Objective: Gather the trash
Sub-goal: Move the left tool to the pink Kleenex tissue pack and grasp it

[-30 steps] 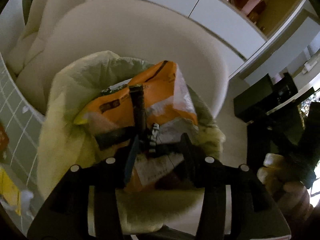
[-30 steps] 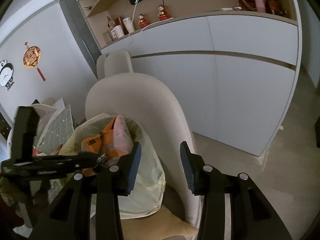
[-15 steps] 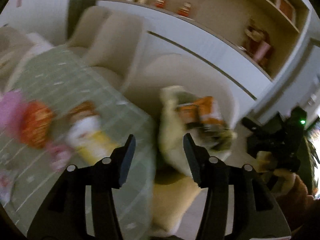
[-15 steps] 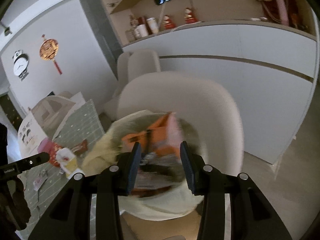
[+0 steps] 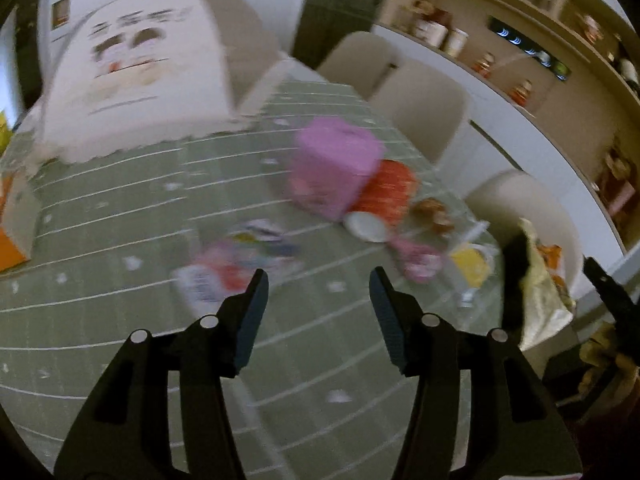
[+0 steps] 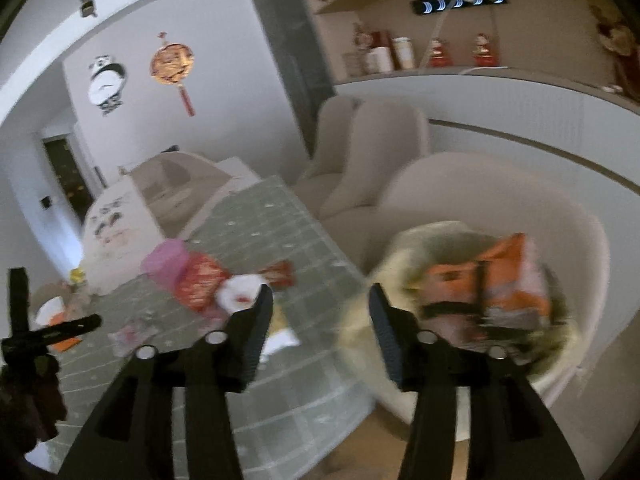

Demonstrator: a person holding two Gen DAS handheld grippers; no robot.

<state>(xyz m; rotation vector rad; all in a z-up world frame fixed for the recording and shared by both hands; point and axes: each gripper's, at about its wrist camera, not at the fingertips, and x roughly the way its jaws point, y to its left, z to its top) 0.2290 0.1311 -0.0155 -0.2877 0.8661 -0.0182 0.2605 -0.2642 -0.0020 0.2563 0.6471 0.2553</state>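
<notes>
Wrappers point(image 5: 240, 264) on the table — blurred; trash bag point(image 6: 460, 304) contents smeared, unreadable

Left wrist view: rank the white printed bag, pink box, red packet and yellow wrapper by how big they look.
1. White printed bag, though it sits far back.
2. Pink box.
3. Red packet, partly hidden behind the box.
4. Yellow wrapper.
Blur softens every edge.

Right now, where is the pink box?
In the left wrist view the pink box sits on the green checked tablecloth, upper middle, touching the red packet on its right.
</notes>
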